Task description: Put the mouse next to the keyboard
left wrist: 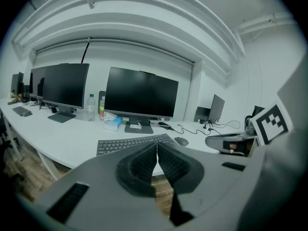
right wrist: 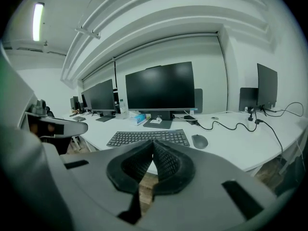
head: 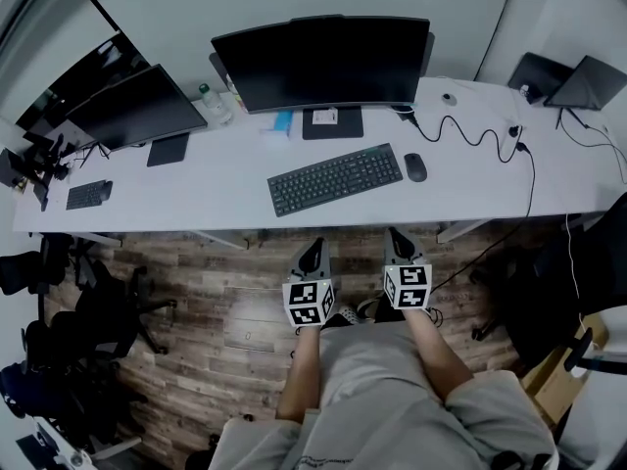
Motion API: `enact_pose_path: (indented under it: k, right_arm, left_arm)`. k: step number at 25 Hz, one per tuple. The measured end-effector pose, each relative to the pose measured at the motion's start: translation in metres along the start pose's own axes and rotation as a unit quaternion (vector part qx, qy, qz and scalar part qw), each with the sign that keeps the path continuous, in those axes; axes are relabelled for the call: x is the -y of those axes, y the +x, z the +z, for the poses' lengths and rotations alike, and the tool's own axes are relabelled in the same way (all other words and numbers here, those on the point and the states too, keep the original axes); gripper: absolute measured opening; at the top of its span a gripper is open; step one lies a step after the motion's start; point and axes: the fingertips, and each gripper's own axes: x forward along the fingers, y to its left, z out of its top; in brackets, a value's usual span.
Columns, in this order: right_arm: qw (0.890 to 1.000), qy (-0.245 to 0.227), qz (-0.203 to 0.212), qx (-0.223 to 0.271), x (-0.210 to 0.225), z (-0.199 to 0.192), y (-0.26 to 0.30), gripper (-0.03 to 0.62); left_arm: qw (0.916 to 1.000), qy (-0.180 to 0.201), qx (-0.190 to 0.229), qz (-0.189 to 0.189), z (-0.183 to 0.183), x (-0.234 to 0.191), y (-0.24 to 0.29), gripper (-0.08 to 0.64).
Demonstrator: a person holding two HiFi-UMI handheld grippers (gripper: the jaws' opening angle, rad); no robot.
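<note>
Head view: black mouse (head: pixel 415 167) lay on the white desk (head: pixel 196 189), just beside the right end of the keyboard (head: pixel 336 178) and toward the desk's front edge. The left gripper (head: pixel 314 245) and right gripper (head: pixel 395 233) were held short of that edge, above the wooden floor (head: pixel 225 292).
Left gripper view: jaws were pressed together with nothing between them.
Right gripper view: jaws were likewise closed and empty, and the mouse lay apart from them on the desk.

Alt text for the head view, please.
From above: a person holds the left gripper and right gripper, both shut, short of a white desk. A black mouse lies just right of a black keyboard, in front of a dark monitor.
</note>
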Motion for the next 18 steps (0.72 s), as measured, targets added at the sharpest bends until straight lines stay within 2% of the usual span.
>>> enact_pose_path:
  k: [3,14,18]
  right_arm:
    - [1.000,-0.001,-0.005,-0.001,0.001,-0.001,0.000,0.005]
    - [1.000,-0.004,-0.004,-0.006,-0.003,-0.012,-0.002,0.004]
    - [1.000,-0.003,-0.001,-0.010,-0.002,-0.021,-0.005,0.003]
  left_arm:
    - [0.9999,-0.004,0.004,-0.009,0.002,0.002,-0.002,0.025]
    - [0.9997,0.023,0.003,-0.004,-0.001,0.003,-0.006,0.025]
    - [0.9997,0.022,0.002,-0.006,-0.006,0.009,-0.009,0.025]
